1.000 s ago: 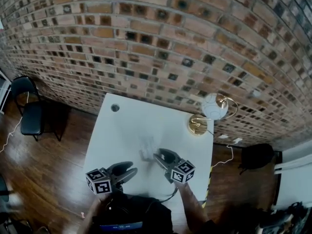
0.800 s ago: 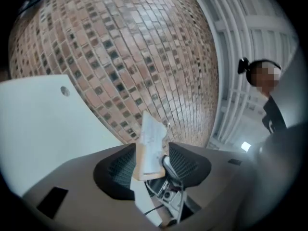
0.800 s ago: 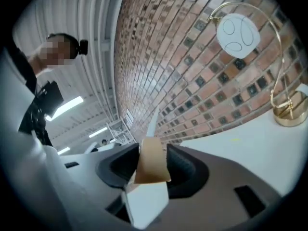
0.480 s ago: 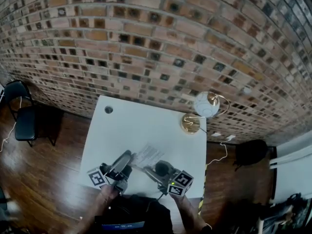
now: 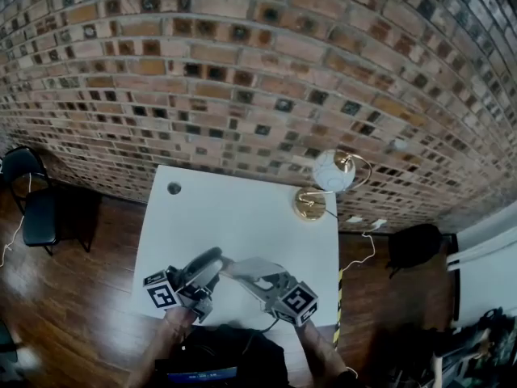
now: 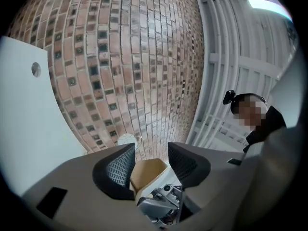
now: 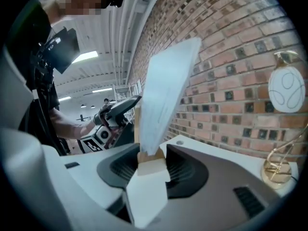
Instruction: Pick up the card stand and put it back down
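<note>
The card stand is a small wooden block [image 7: 151, 161] with a clear upright card [image 7: 166, 93] slotted into it. My right gripper [image 7: 153, 166] is shut on the block and holds the stand off the white table [image 5: 234, 217], tilted toward the left. In the head view the stand [image 5: 249, 267] hangs near the table's front edge between the two grippers. My left gripper [image 5: 212, 260] is just left of it, its jaws wide and closing slightly. The wooden block [image 6: 148, 173] shows in the gap beyond the left gripper [image 6: 150, 153], and the pads do not touch it.
A gold lamp with a white globe [image 5: 331, 176] stands at the table's back right corner. A cable hole [image 5: 174, 188] sits at the back left. A brick wall runs behind, with a black chair [image 5: 32, 208] on the left floor and a black bag [image 5: 416, 245] on the right.
The stand stood on the table with my right gripper at it; now it is lifted and tilted. My left gripper has swung right, up to the stand.
</note>
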